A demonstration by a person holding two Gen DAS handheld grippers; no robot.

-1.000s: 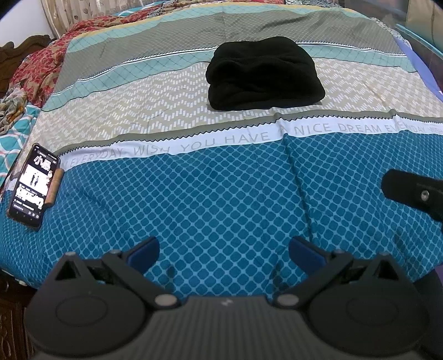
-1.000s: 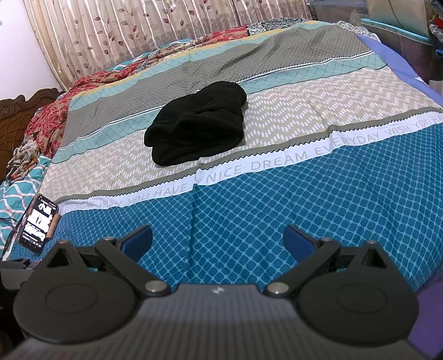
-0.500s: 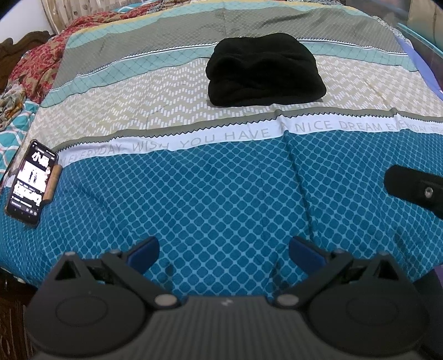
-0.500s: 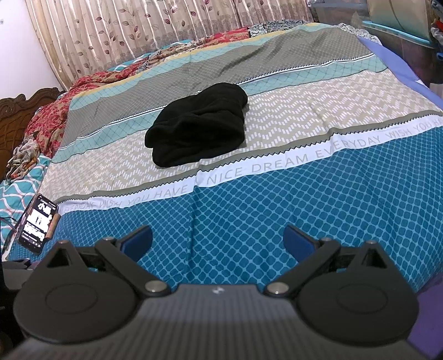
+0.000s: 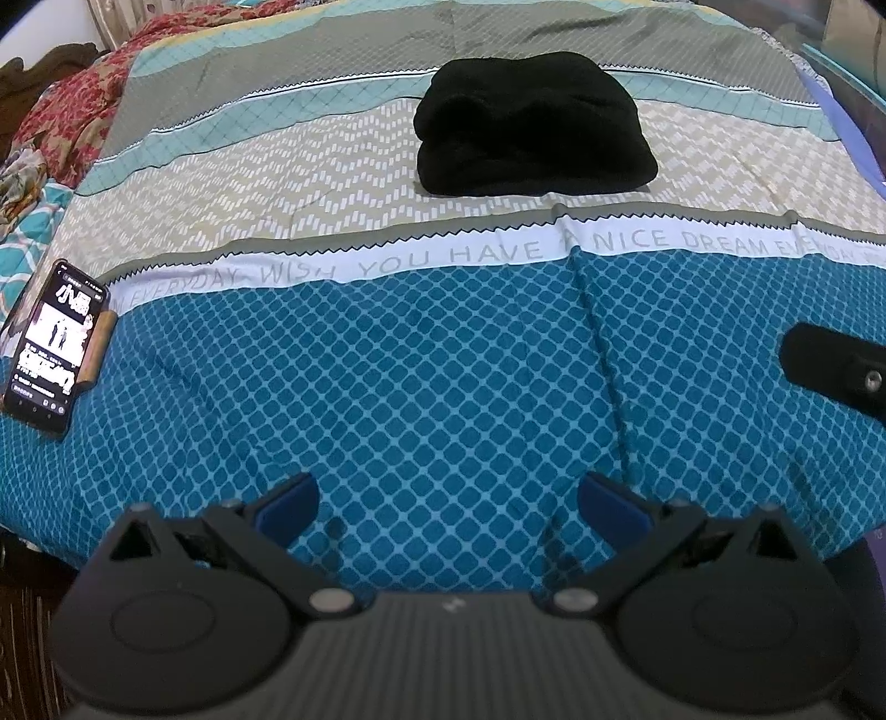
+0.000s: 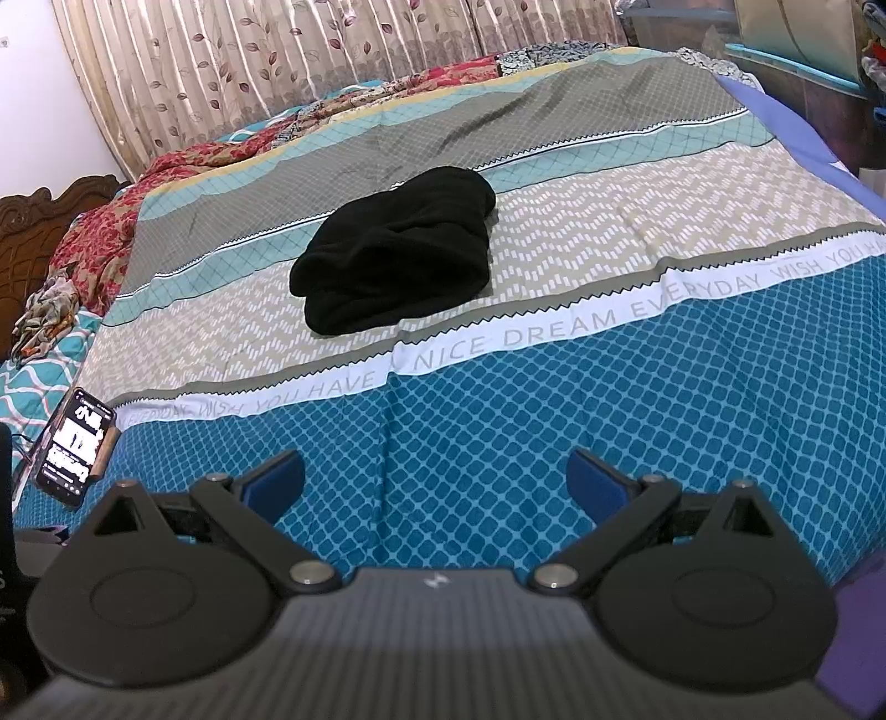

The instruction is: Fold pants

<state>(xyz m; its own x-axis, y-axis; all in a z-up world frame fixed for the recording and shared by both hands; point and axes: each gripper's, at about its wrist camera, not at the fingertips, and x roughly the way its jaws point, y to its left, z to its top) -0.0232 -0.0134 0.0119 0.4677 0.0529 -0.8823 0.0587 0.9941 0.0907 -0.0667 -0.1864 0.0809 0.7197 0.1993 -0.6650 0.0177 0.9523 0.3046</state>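
Observation:
Black pants (image 5: 531, 124) (image 6: 396, 263) lie folded in a thick bundle on the beige zigzag stripe of the bedspread (image 5: 443, 360) (image 6: 609, 399), far ahead of both grippers. My left gripper (image 5: 448, 501) hangs open over the blue diamond band near the bed's front edge, nothing between its blue pads. My right gripper (image 6: 437, 476) is open too, over the same blue band, empty. A black part of the right gripper (image 5: 836, 371) shows at the right edge of the left wrist view.
A phone (image 5: 50, 354) (image 6: 75, 454) with a lit screen lies at the bed's left edge beside a small wooden piece. Rumpled red floral cloth (image 6: 111, 232) sits at the far left by a carved wooden headboard (image 6: 50, 205). Curtains (image 6: 332, 50) hang behind the bed.
The left wrist view has tilted down a little, so the pants sit slightly higher in it. The right wrist view has barely shifted. Both grippers stay open.

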